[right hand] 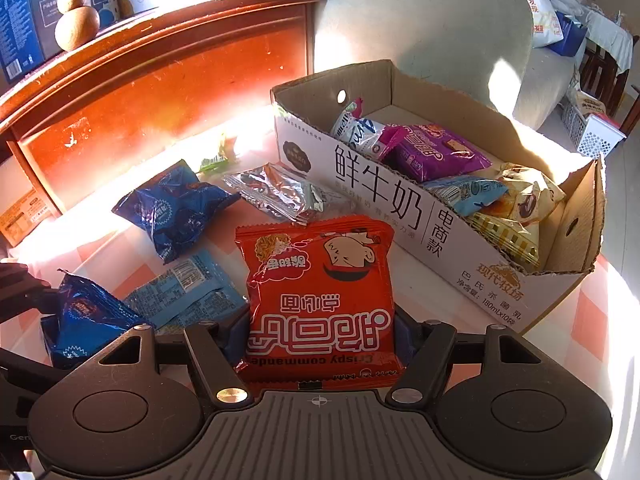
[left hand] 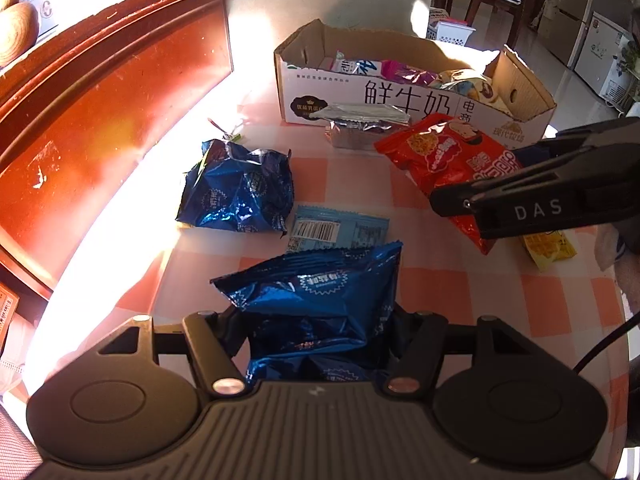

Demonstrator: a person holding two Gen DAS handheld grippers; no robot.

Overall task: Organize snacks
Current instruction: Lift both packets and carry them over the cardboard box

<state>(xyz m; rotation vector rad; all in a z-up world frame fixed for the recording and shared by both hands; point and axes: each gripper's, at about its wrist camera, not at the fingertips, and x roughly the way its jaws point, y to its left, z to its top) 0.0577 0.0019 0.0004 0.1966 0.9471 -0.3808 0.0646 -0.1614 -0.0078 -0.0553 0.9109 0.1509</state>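
My left gripper (left hand: 316, 320) is shut on a shiny blue snack bag (left hand: 316, 288), which crumples between its fingers just above the checked tablecloth. In the right wrist view this bag (right hand: 84, 316) shows at the lower left. My right gripper (right hand: 320, 332) is shut on a red noodle-snack packet (right hand: 320, 280), whose side edges meet both pads. The left wrist view shows the same red packet (left hand: 436, 152) with the right gripper (left hand: 452, 204) on its near end. An open milk carton box (right hand: 380, 184) behind it holds several snack packets.
On the cloth lie a crumpled blue bag (left hand: 236, 188), a flat light-blue packet (left hand: 340, 228), a silver packet (left hand: 360, 120) against the box (left hand: 400, 100) and a yellow packet (left hand: 548, 248). A red-brown wooden cabinet (left hand: 100, 100) borders the table's left side.
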